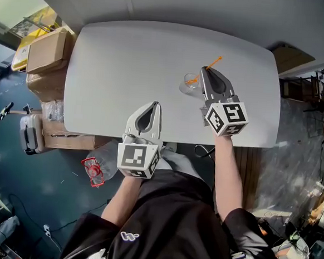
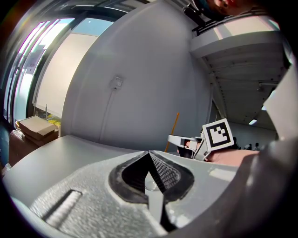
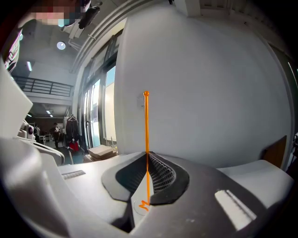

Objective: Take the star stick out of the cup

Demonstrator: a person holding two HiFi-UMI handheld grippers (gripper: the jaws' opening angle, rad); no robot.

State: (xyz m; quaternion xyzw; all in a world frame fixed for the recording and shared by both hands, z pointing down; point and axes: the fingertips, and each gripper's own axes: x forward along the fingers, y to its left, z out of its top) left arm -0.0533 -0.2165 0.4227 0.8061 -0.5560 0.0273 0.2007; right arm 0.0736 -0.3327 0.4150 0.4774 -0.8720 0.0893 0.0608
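The right tool (image 3: 145, 155) is pinched tight on the star stick (image 3: 146, 125). Its ribbed pads meet on the thin orange shaft partway along, so the plain end rises clear above the jaws and the small star end hangs below them. The grip sits on the shaft, not the star, probably because only the shaft stands free of the glass and a grip there lets the stick be drawn out along its own length. In the head view the stick leans up and away from the person, and its lower end lies at the mouth of the clear cup (image 1: 189, 84), just beside the tool's tip. By that, the star has not yet cleared the rim. The cup stands alone on the pale desk (image 1: 116, 67), so a sideways pull could tip it. The left tool (image 1: 155, 104) rests near the desk's front edge with its jaws together on nothing, well apart from the cup. It is kept out of the way, not steadying the glass.
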